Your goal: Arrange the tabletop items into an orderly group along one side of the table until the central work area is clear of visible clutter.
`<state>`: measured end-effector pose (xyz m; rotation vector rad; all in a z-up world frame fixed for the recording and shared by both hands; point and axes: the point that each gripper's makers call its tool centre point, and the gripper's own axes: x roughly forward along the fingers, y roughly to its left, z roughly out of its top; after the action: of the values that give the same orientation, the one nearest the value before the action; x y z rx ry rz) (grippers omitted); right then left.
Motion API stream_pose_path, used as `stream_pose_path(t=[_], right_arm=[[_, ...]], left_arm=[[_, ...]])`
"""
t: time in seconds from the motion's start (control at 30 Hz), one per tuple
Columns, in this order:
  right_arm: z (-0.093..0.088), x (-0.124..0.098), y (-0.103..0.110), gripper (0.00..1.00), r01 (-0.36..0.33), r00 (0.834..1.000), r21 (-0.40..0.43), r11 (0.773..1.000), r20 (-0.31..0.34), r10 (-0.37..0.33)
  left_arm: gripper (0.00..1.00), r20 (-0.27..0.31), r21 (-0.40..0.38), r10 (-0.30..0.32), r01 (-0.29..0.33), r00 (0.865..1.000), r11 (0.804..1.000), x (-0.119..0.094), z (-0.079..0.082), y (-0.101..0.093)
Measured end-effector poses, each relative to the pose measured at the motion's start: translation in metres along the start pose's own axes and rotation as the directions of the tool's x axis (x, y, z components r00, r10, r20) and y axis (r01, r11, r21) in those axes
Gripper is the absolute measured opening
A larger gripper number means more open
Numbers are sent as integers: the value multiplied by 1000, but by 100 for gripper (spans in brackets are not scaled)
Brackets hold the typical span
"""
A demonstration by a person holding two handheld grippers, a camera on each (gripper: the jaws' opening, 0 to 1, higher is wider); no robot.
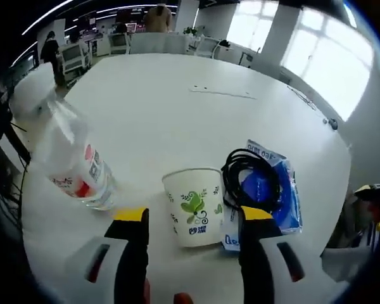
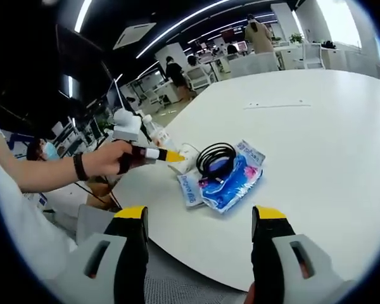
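A white paper cup (image 1: 193, 206) with a green leaf print stands upright near the table's edge. My left gripper (image 1: 194, 215) is open, one jaw on each side of the cup with gaps to both. Just right of the cup, a black coiled cable (image 1: 250, 172) lies on a blue packet (image 1: 275, 193). To the left is a clear plastic bottle (image 1: 76, 158) with a red and white label, leaning. In the right gripper view, my right gripper (image 2: 200, 216) is open and empty, back over the table's edge. There a hand holds the left gripper (image 2: 155, 154) at the cup (image 2: 189, 151), beside the cable (image 2: 215, 158) and packet (image 2: 235, 177).
The big white table (image 1: 177, 114) stretches away bare, with a flat cover plate (image 1: 221, 92) in the middle. A small white packet (image 2: 189, 187) lies by the blue one. Chairs (image 1: 73, 60) and people stand at the far end. The person's arm (image 2: 44, 171) reaches in from the left.
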<state>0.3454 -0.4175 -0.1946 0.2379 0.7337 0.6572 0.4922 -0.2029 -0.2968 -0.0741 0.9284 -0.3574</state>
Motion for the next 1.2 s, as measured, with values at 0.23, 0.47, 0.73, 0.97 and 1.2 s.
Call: stream_pose_path(t=[0.23, 0.47, 0.73, 0.97, 1.2], right_arm=[[-2, -2, -3, 66, 4, 1000, 7, 1000, -4, -4], [-1, -5, -6, 65, 11, 1000, 9, 1000, -3, -11], [0, -3, -4, 65, 5, 1000, 2, 1000, -4, -5], [0, -1, 0, 65, -4, 1000, -5, 1000, -7, 4], [2, 1, 2, 65, -9, 1000, -14, 1000, -5, 9]], left_arm=[[58, -31, -8, 2, -3, 1000, 1000, 15, -3, 1], [40, -52, 9, 20, -20, 998, 1000, 16, -8, 3], [37, -34, 27, 24, -23, 999, 999, 8, -11, -1], [36, -15, 46, 18, -18, 1000, 999, -2, -12, -2], [36, 29, 91, 14, -17, 999, 996, -10, -9, 2]])
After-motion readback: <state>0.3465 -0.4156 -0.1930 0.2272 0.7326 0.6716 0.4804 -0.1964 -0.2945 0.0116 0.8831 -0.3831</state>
